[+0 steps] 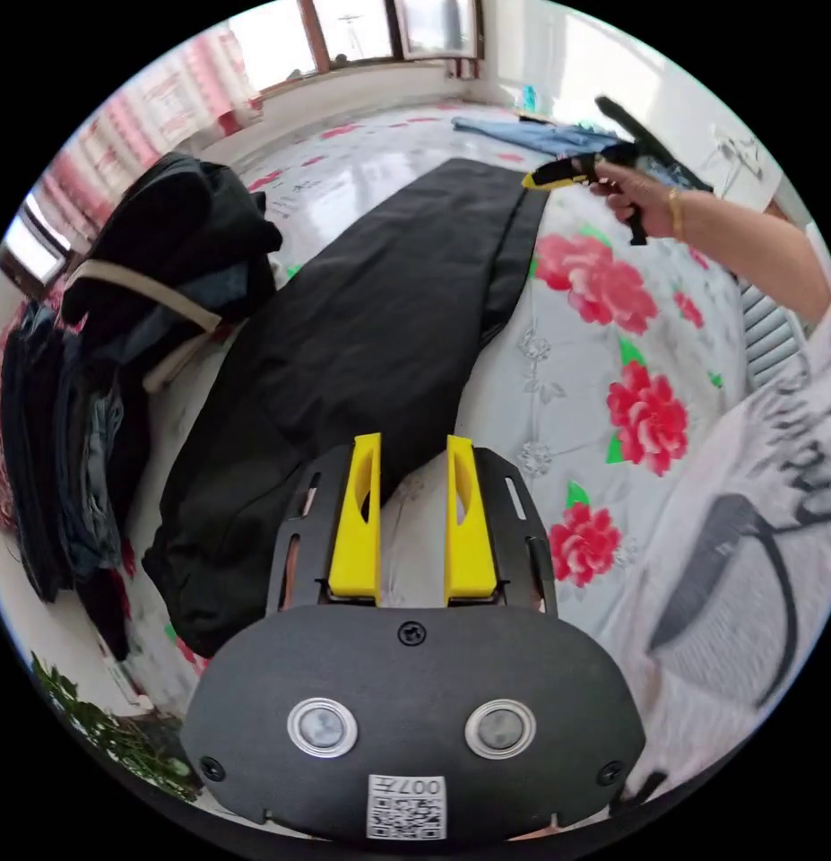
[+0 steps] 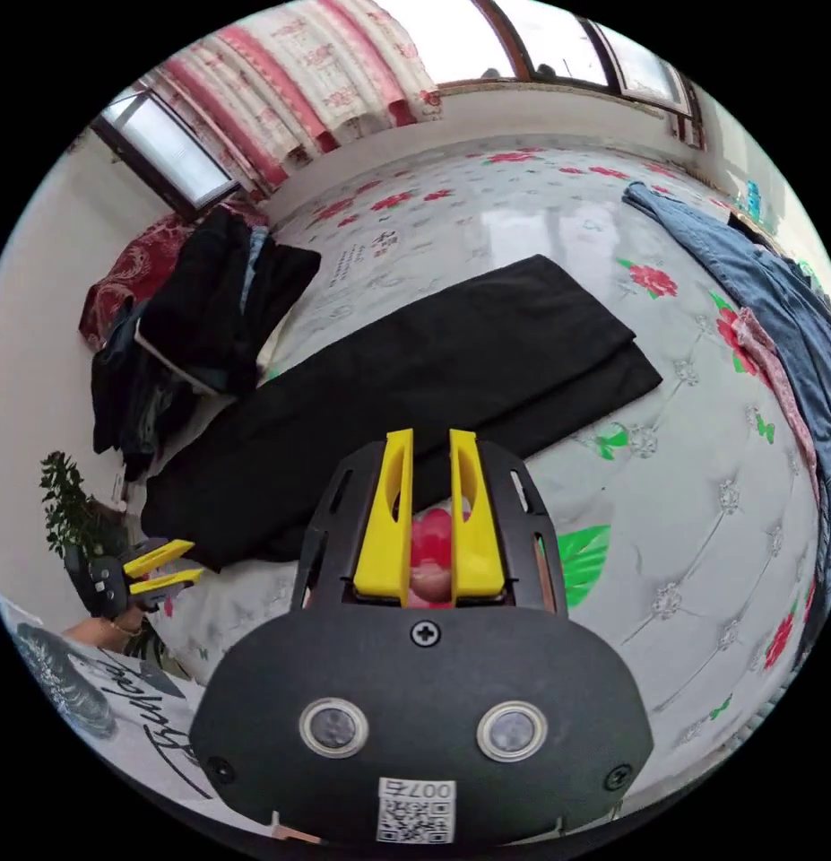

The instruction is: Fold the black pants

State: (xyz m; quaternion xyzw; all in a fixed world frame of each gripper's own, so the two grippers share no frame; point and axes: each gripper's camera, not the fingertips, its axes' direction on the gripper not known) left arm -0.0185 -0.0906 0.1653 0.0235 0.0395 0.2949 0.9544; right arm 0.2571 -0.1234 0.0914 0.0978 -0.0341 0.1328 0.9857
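Note:
The black pants (image 1: 370, 332) (image 2: 415, 377) lie flat on a flowered bedsheet (image 1: 612, 377) (image 2: 684, 502), one leg laid over the other. My left gripper (image 1: 413, 448) hovers over the sheet just beside the pants' wider end, jaws apart and holding nothing. It also appears in the right gripper view as the left gripper (image 2: 164, 567), off that same end. My right gripper (image 2: 430, 444) is near the long edge of the pants, with a narrow gap between its jaws and only sheet behind it. A hand holds the right gripper (image 1: 536, 179) by the pants' far end.
A pile of dark clothes (image 1: 146, 296) (image 2: 200, 314) sits beside the pants. Denim garments (image 1: 541, 134) (image 2: 774, 296) lie along the far side of the bed. A green plant (image 1: 101, 726) (image 2: 70, 502) stands off the bed's edge. The person's white printed shirt (image 1: 747, 502) is close by.

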